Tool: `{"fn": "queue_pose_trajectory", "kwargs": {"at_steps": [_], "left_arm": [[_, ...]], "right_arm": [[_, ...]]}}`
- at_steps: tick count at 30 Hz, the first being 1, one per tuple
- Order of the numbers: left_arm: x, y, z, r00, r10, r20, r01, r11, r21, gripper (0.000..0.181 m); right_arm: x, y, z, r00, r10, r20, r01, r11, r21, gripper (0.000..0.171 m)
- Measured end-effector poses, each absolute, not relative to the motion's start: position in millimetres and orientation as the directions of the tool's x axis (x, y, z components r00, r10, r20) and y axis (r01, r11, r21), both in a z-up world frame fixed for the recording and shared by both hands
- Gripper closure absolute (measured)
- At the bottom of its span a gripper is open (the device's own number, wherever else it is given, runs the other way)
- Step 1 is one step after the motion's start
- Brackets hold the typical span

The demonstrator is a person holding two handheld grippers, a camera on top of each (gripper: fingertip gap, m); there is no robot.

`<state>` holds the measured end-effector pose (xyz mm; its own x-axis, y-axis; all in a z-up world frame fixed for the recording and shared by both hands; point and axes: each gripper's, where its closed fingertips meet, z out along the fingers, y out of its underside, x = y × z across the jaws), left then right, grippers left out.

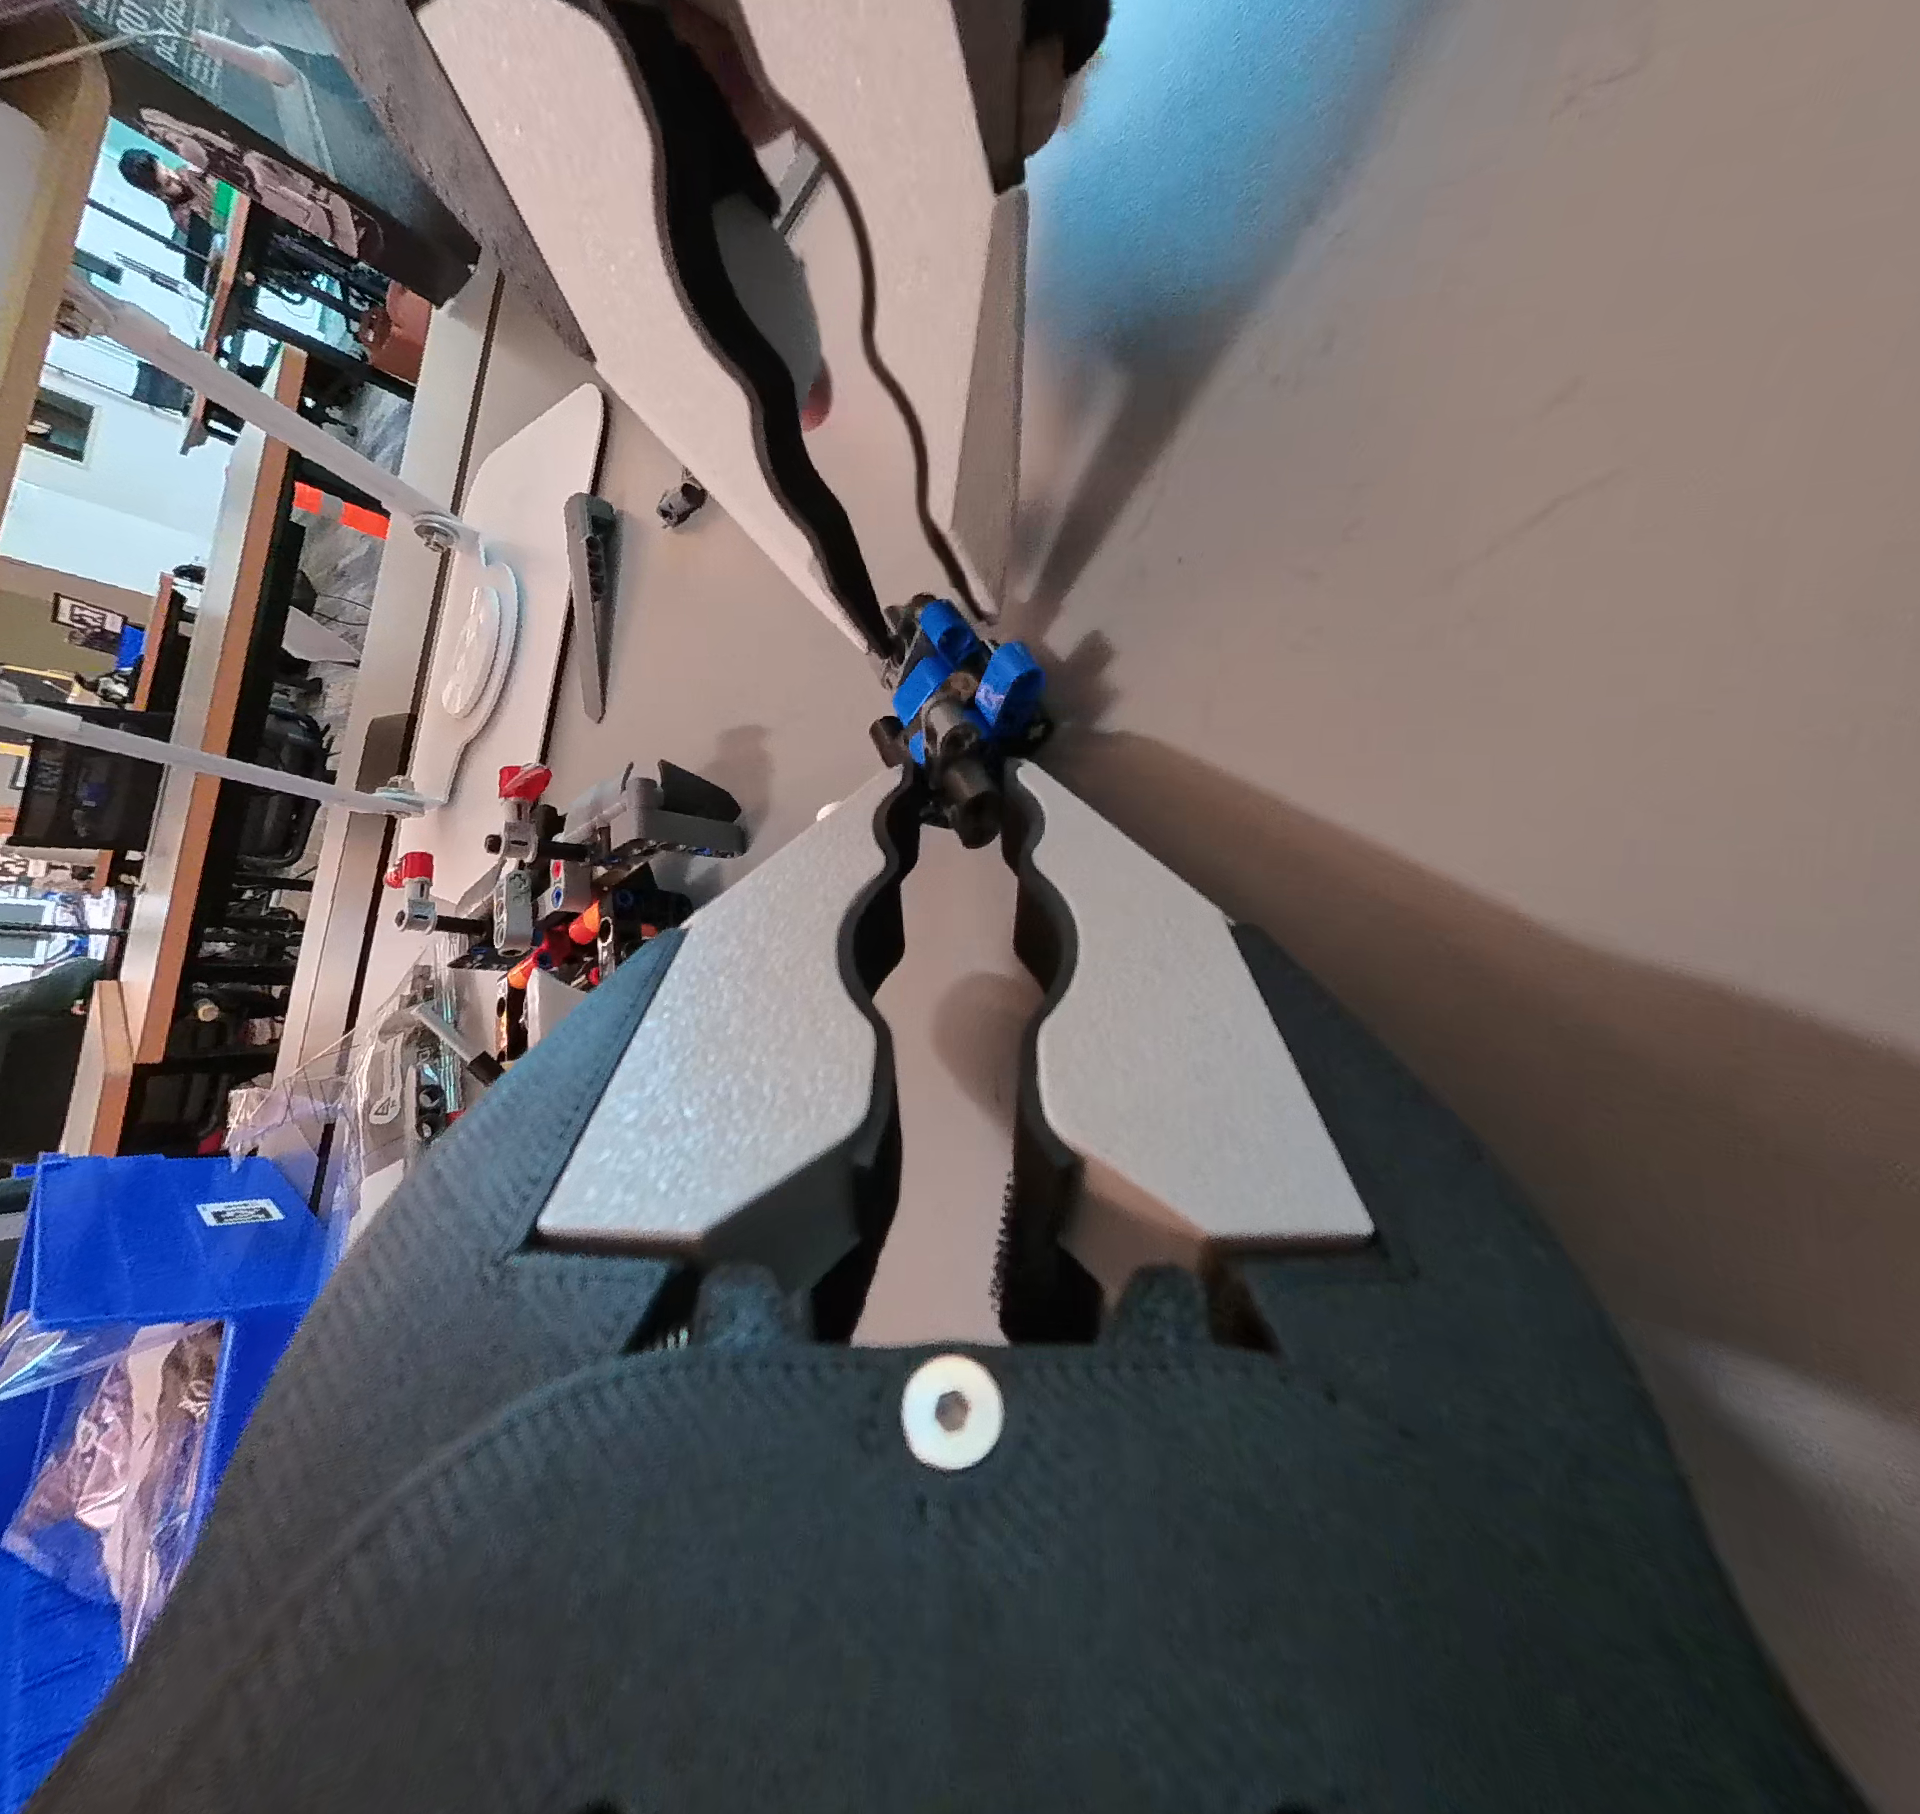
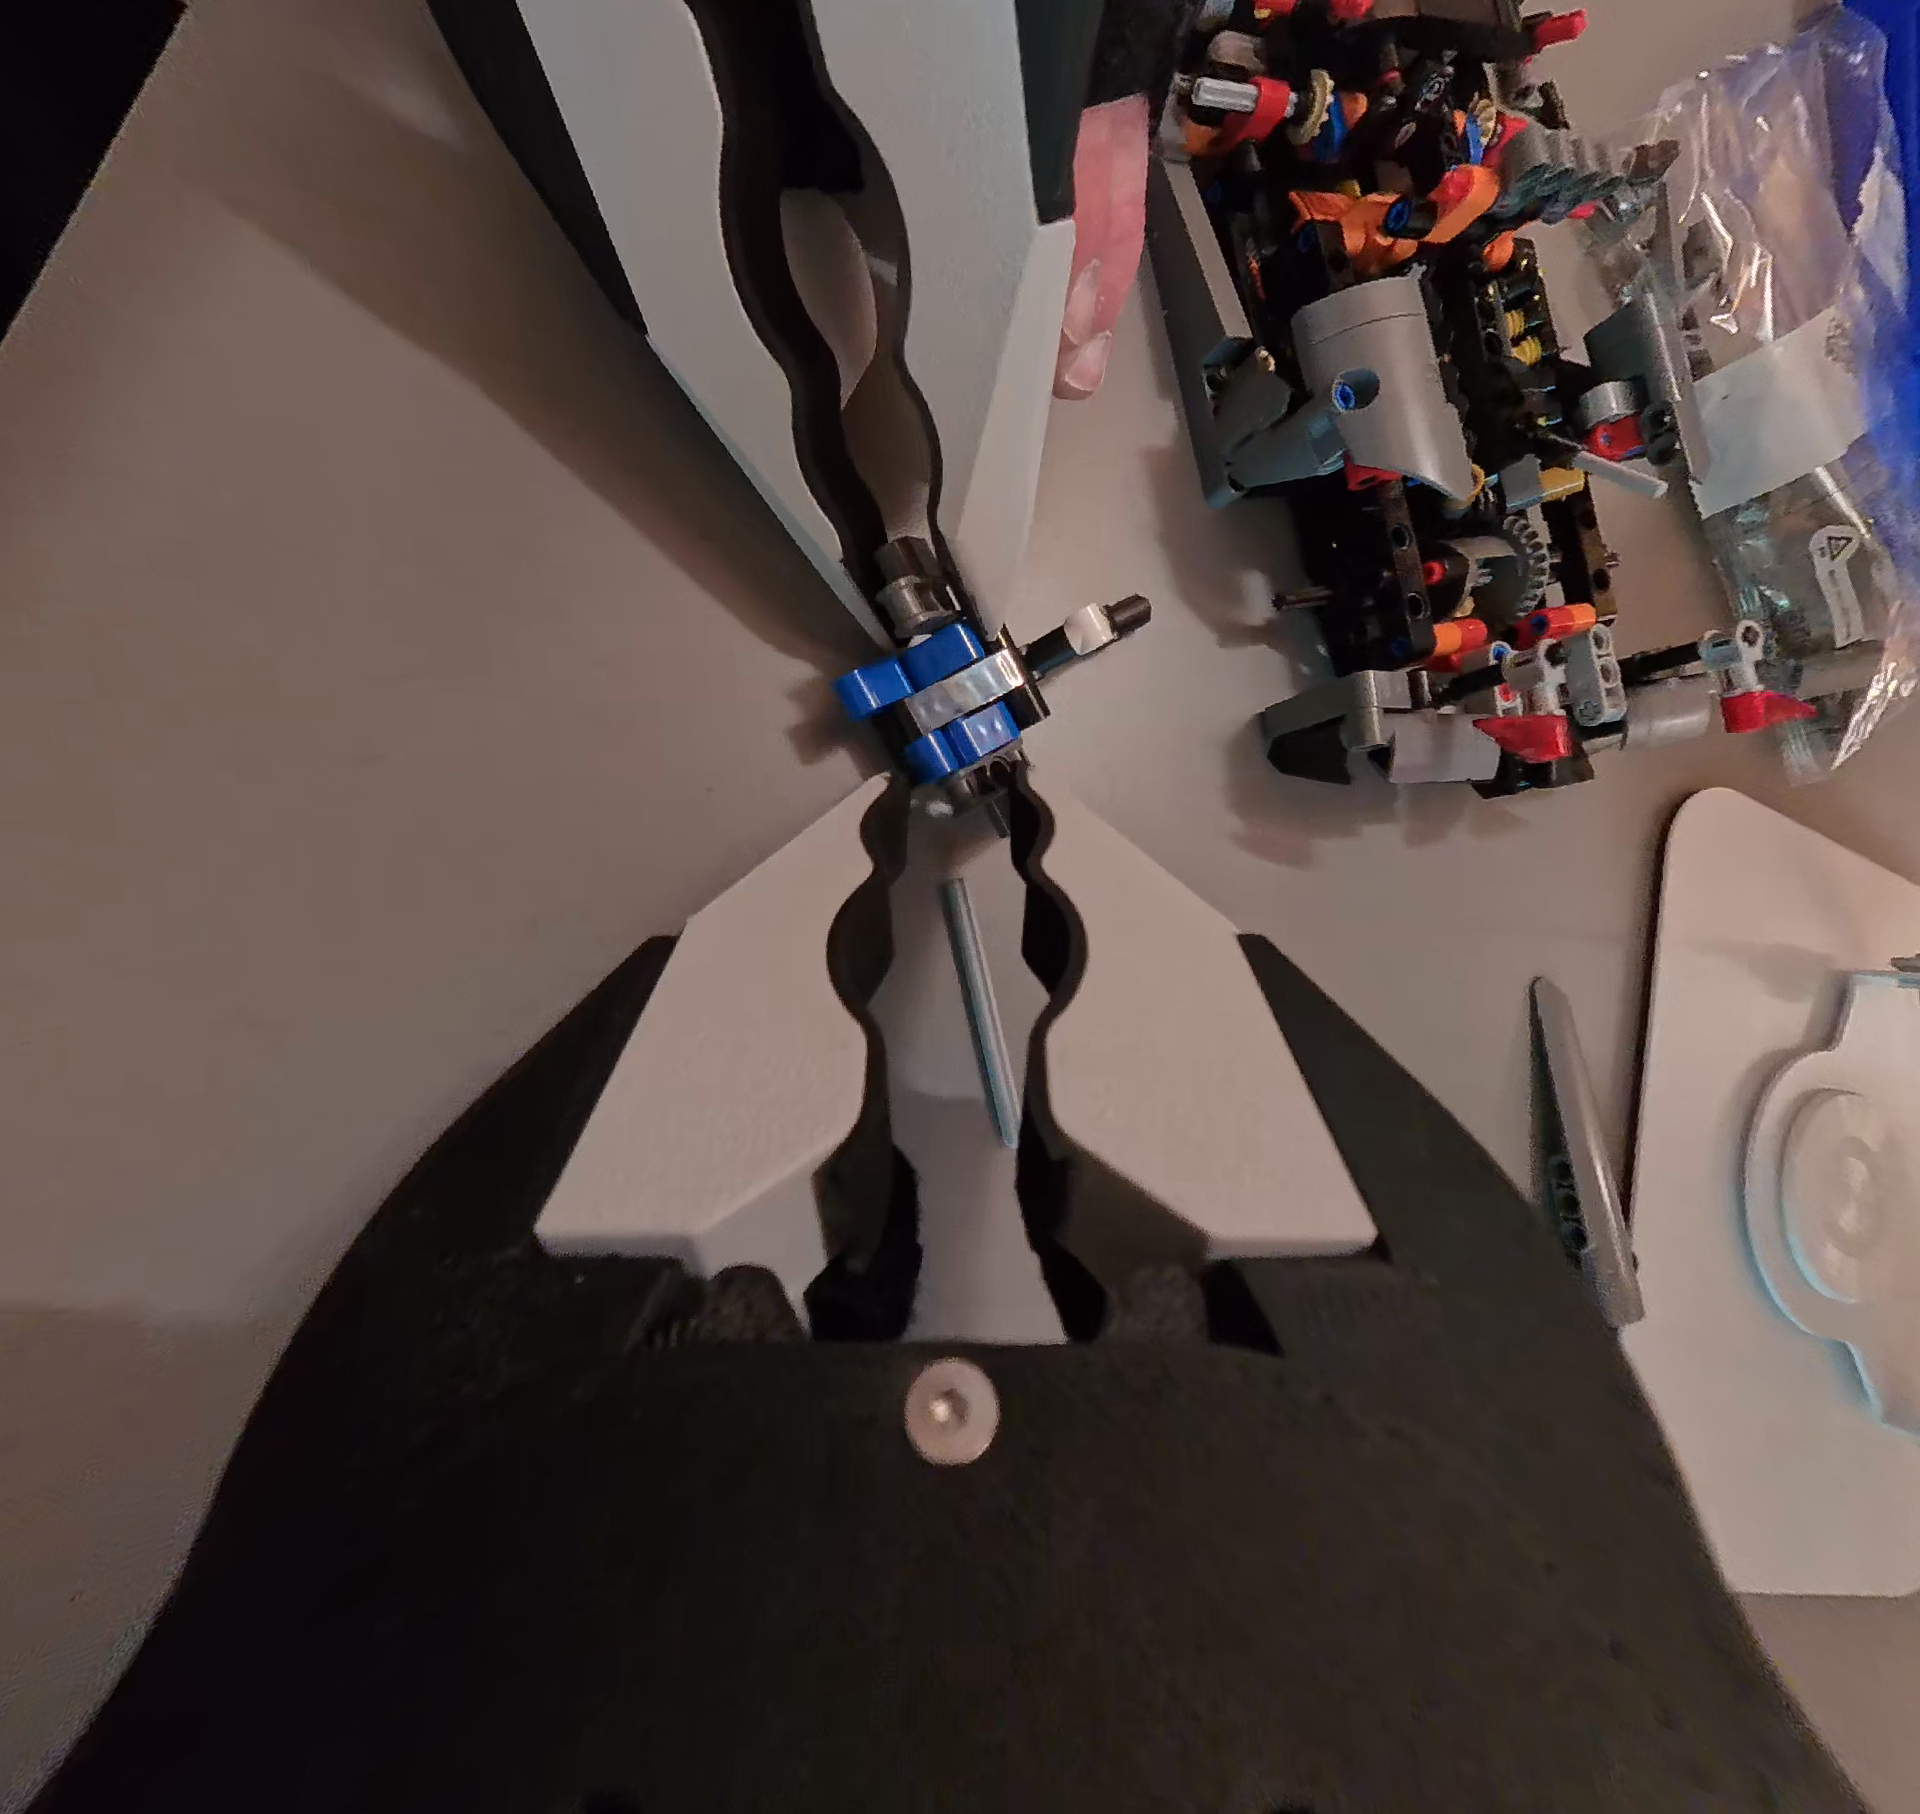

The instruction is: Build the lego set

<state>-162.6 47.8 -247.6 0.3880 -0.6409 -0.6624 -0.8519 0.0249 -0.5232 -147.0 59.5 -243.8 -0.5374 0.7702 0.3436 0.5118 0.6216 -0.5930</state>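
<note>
Now, your right gripper (image 2: 961, 798): tips pinch the near end of the blue sub-assembly (image 2: 940, 699).
Grey axle (image 2: 982, 1011): lies on the table (image 2: 416, 621) between your right fingers, pointing at the piece.
Left gripper (image 2: 930, 585): opposite, clamps the far end.
Long axis: runs tip to tip, so both are equally near.
Car frame (image 2: 1455, 434): farther right, apart.
</note>
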Motion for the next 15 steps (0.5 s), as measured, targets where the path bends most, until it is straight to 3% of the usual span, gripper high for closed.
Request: {"fn": "queue_pose_trajectory", "kwargs": {"at_steps": [8, 15], "left_arm": [[-165, 46, -247, 0.410, -0.637, -0.653, -0.845, 0.003, -0.534, 0.161], [-162, 37, -240, 0.500, -0.630, -0.595, -0.795, -0.062, -0.603, 0.144]], "right_arm": [[-146, 61, -244, -0.541, 0.749, 0.383, 0.513, 0.654, -0.556, 0.163], [-148, 60, -245, -0.532, 0.758, 0.379, 0.530, 0.646, -0.548, 0.163]]}}
